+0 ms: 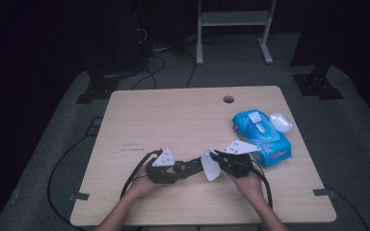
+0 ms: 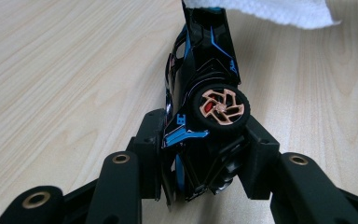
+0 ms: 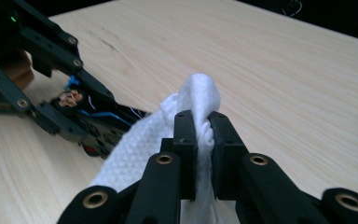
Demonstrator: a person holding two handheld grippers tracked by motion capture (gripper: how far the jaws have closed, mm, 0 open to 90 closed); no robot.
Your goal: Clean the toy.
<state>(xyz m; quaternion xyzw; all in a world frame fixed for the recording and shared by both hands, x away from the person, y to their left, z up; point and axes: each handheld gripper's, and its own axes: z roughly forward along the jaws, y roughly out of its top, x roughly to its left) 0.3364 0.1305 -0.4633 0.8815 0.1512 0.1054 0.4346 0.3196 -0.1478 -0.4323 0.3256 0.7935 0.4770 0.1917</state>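
Low in the centre of the high view, we see the left gripper (image 1: 173,169) clamped on a black toy car (image 2: 200,116) with blue trim, and the right gripper (image 3: 200,135) pinching a white wipe (image 3: 168,135) against the car's far end. A blue wipes pack (image 1: 262,137) sits to the right.

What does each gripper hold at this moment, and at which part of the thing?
The left gripper clamps the black toy car at one end, beside a wheel. The right gripper pinches a bunched fold of the white wipe.
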